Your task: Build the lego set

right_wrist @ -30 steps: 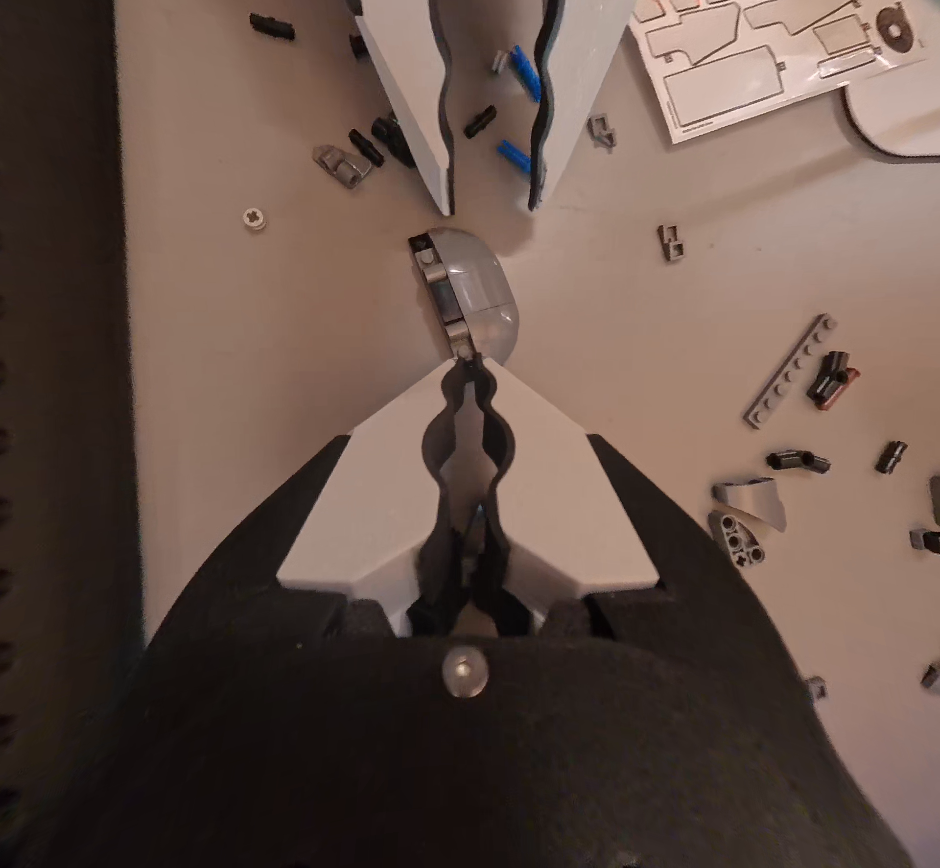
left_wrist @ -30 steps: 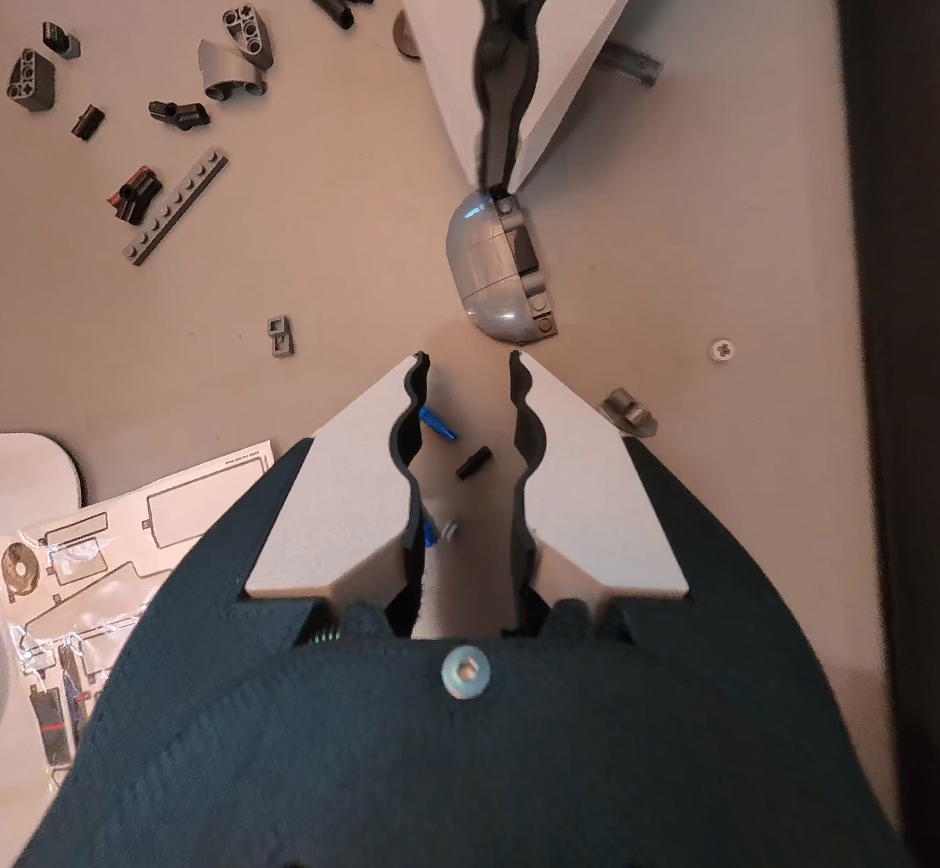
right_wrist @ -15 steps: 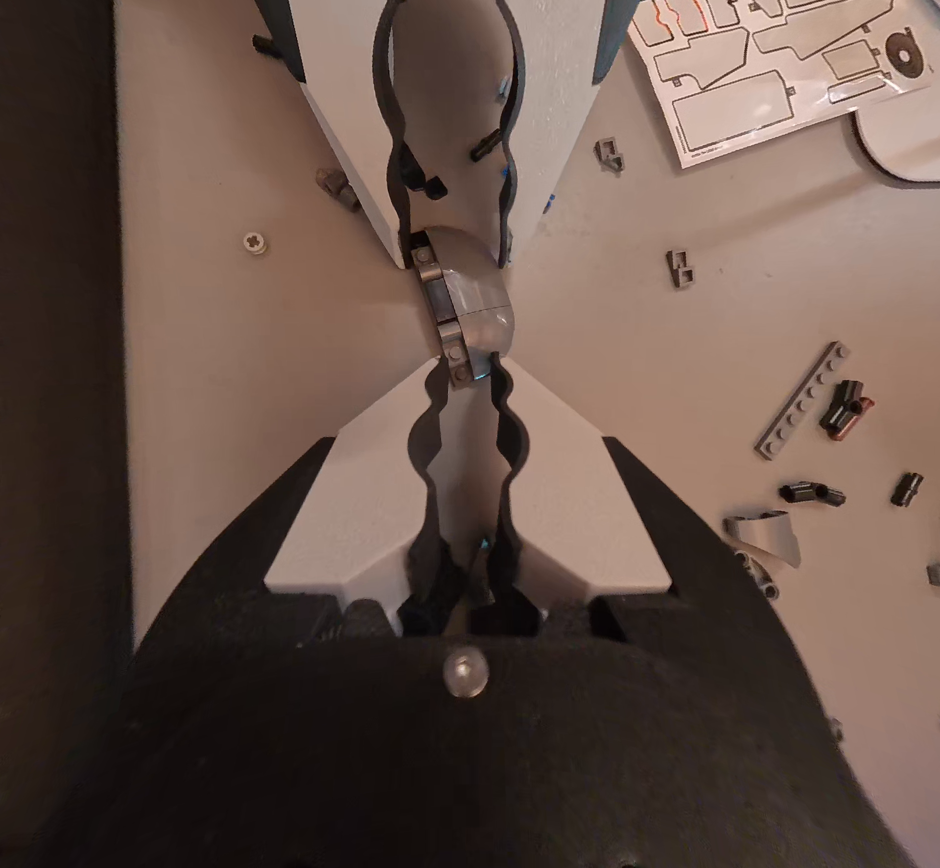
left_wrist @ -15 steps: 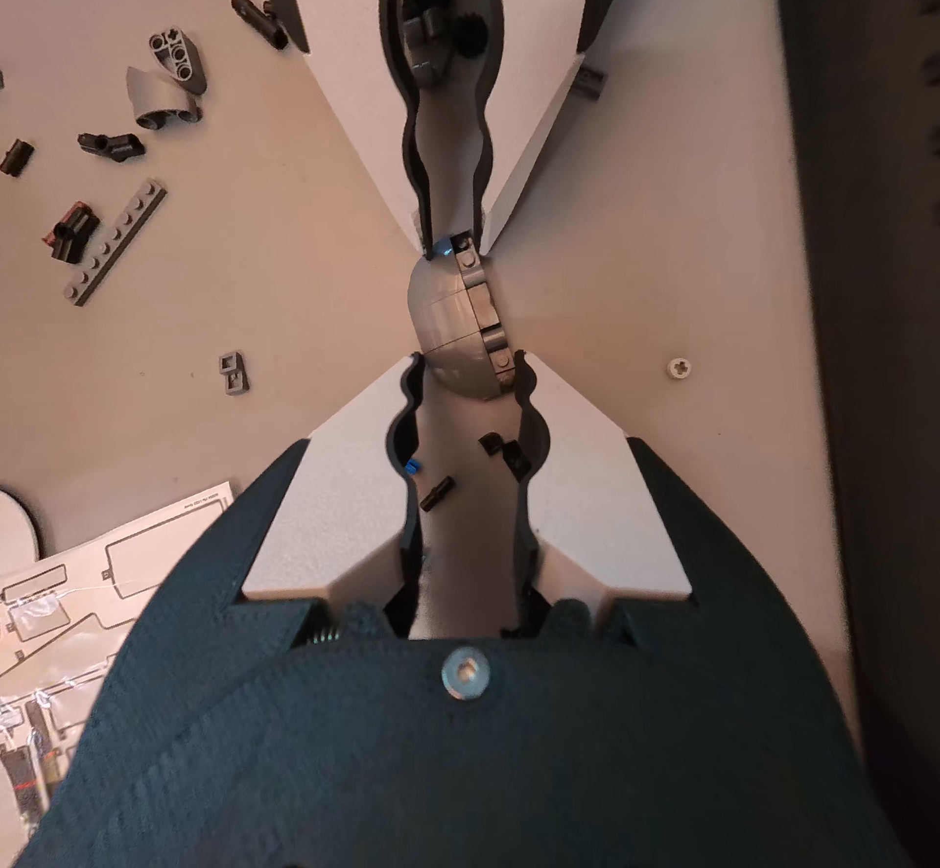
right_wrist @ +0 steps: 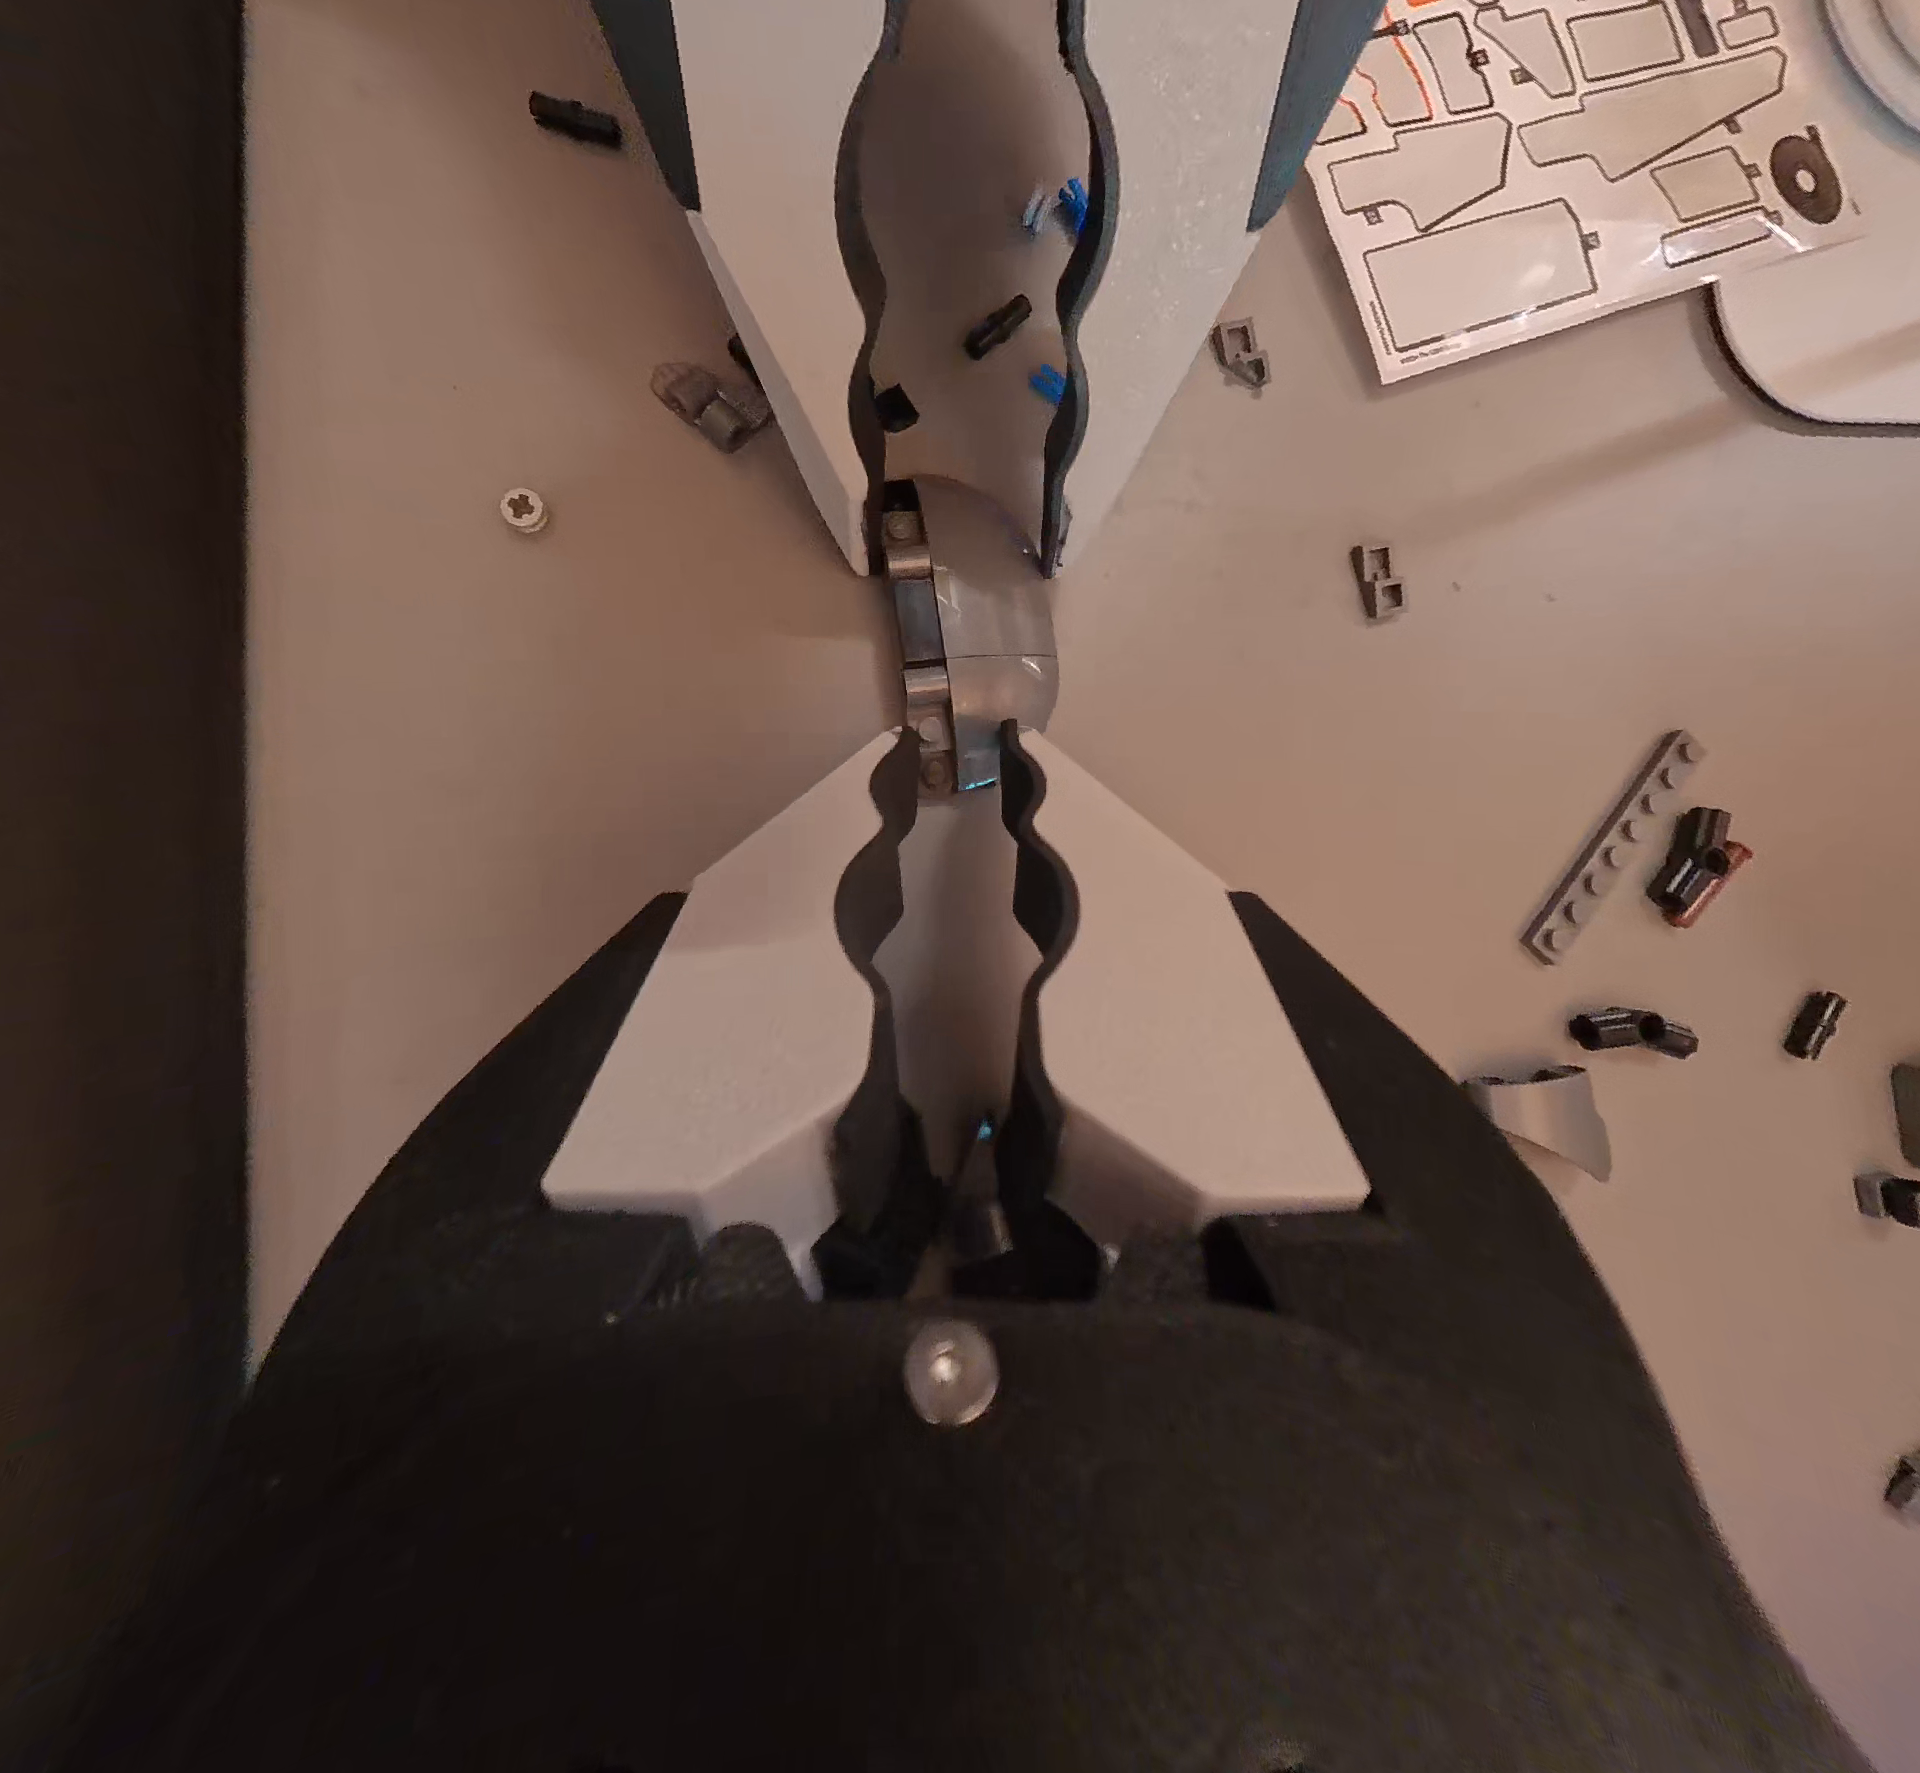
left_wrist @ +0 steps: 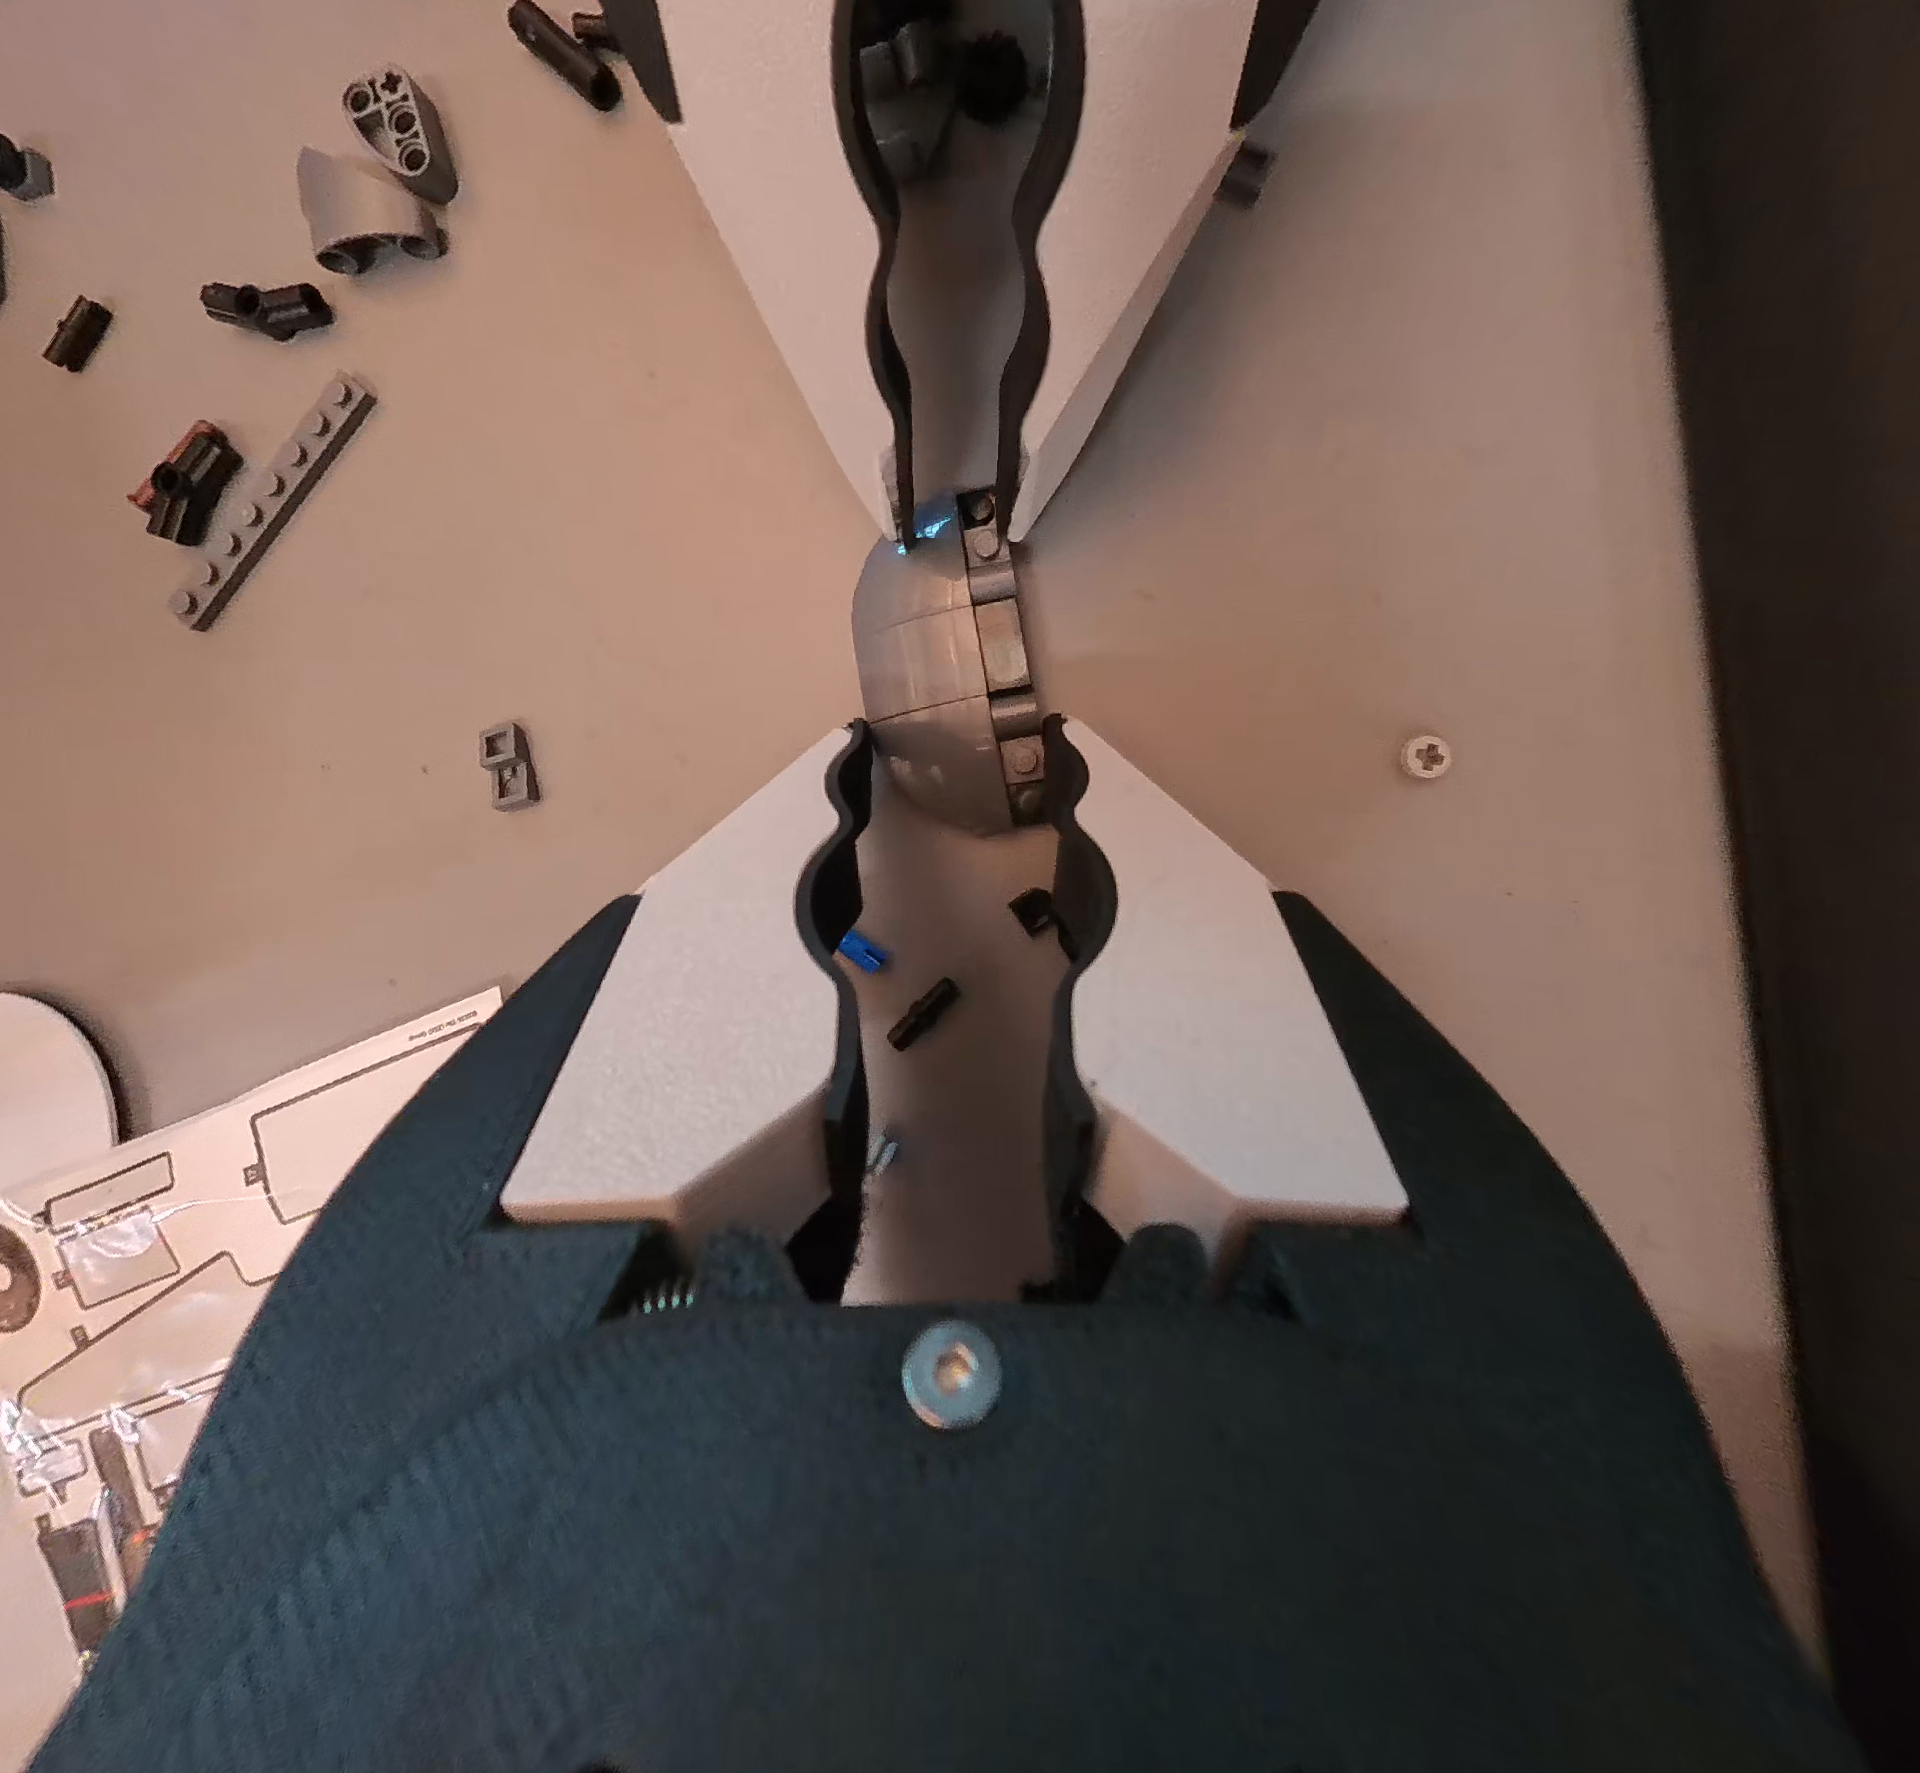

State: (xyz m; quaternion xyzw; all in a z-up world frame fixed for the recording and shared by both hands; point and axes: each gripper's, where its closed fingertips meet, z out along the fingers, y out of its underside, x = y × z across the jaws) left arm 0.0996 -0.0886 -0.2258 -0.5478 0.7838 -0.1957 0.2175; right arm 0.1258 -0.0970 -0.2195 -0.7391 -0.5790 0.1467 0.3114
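A grey domed lego assembly [left_wrist: 920, 643] with a dark grey plate along one side stands on edge over the tan table. It also shows in the right wrist view [right_wrist: 987, 622]. My right gripper [right_wrist: 953, 736] is shut on one end of it and comes in from the top of the left wrist view [left_wrist: 958, 518]. My left gripper [left_wrist: 956, 734] is open, its fingertips [left_wrist: 857, 747] straddling the other end close against both sides. It shows from the top of the right wrist view [right_wrist: 961, 565].
Loose pieces lie around: a long grey plate [left_wrist: 272, 502], a curved grey piece [left_wrist: 358, 201], black pins [left_wrist: 923, 1011], a blue pin [left_wrist: 862, 949] and a white round stud [left_wrist: 1425, 755]. A sticker sheet [right_wrist: 1558, 196] lies by a white disc [right_wrist: 1870, 9]. The table's dark edge [left_wrist: 1787, 580] runs close by. The tips of both grippers are at nearly the same place.
My left gripper has moved forward until its tips straddle the assembly. My right gripper let go of the plate edge, opened, and closed on the assembly's end. The assembly turned onto its edge.
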